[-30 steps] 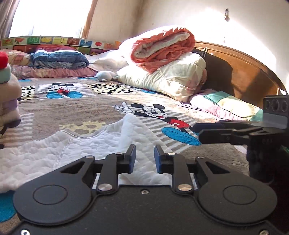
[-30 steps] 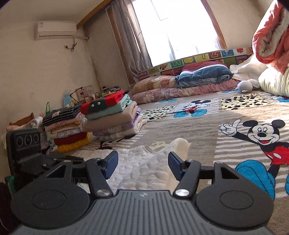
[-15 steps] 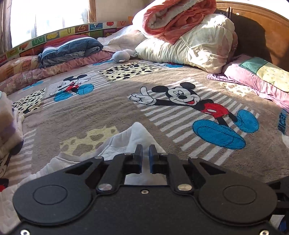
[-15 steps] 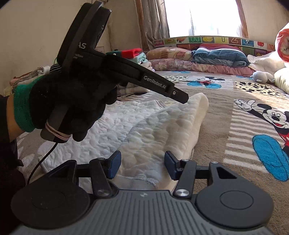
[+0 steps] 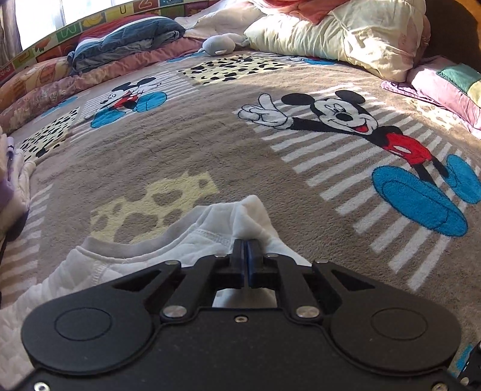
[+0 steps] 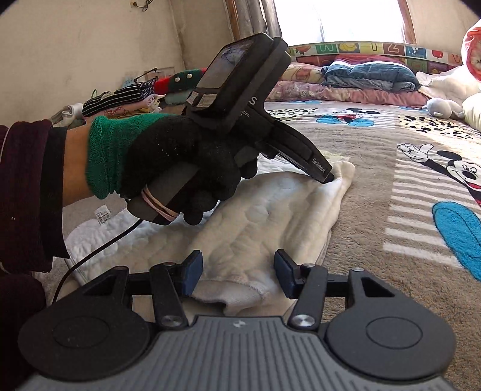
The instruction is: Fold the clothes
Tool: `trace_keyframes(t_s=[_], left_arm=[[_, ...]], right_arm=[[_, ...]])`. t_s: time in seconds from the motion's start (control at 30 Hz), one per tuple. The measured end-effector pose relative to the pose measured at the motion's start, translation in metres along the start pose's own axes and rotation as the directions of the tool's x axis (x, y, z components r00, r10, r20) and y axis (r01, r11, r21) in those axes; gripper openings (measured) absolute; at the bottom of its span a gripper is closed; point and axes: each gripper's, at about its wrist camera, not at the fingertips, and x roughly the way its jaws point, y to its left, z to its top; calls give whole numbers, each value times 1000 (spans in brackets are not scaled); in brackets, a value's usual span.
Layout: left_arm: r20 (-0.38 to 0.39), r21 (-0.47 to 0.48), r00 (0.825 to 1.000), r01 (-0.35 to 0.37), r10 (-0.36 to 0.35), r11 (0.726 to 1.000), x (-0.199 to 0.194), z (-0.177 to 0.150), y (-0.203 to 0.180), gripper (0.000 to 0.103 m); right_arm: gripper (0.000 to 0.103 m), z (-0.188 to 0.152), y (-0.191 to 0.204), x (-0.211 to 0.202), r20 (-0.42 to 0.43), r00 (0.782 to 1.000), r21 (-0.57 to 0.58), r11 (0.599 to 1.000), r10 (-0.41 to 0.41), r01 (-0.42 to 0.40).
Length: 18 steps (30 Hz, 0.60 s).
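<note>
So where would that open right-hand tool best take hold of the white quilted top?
Probably the near hem of the folded white quilted top, which lies between the right gripper's open fingers. Come in low and straight ahead: that edge is a thick roll facing the tool. The left gripper is already shut on the far tip.

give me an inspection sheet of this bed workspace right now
surface: brown cartoon-mouse blanket spread over the bed.
job's things: white quilted garment lying partly folded on the blanket.
clutter: stack of folded clothes at the far left; grey plush toy by the cream pillow.
grippers: left gripper shut on the garment's far tip, held by a black-gloved hand; right gripper open, its jaws astride the garment's near end.
cables: black cable hanging from the left handle.
surroundings: sunlit window, curtain, beige wall.
</note>
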Motion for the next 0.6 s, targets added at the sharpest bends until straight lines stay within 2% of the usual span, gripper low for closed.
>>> trace_keyframes(t_s=[0.07,0.13,0.2,0.43,0.6], left_arm=[[-8,32,1000,-14,14,999,-9,8,-4,5],[45,4,999,10,-11,1000,-27,14,-2,5],[65,-8,998,23,-22,1000,-34,21,-2,5],[-39,53,999,15,-13,998,10,17,-9,4],[-44,46,999,-15,17,999,18,14,-7,4]], right_arm=[[54,0,1,0,2,1000,-5,1000,-5,5],[54,0,3,0,6,1000,-16,1000,-13,13],[54,-1,5,-2,10,1000,-25,1000,-18,18],[55,-2,8,-1,15,1000,-32,999,-21,22],[56,-2,9,2,12,1000,-50,998,-29,30]])
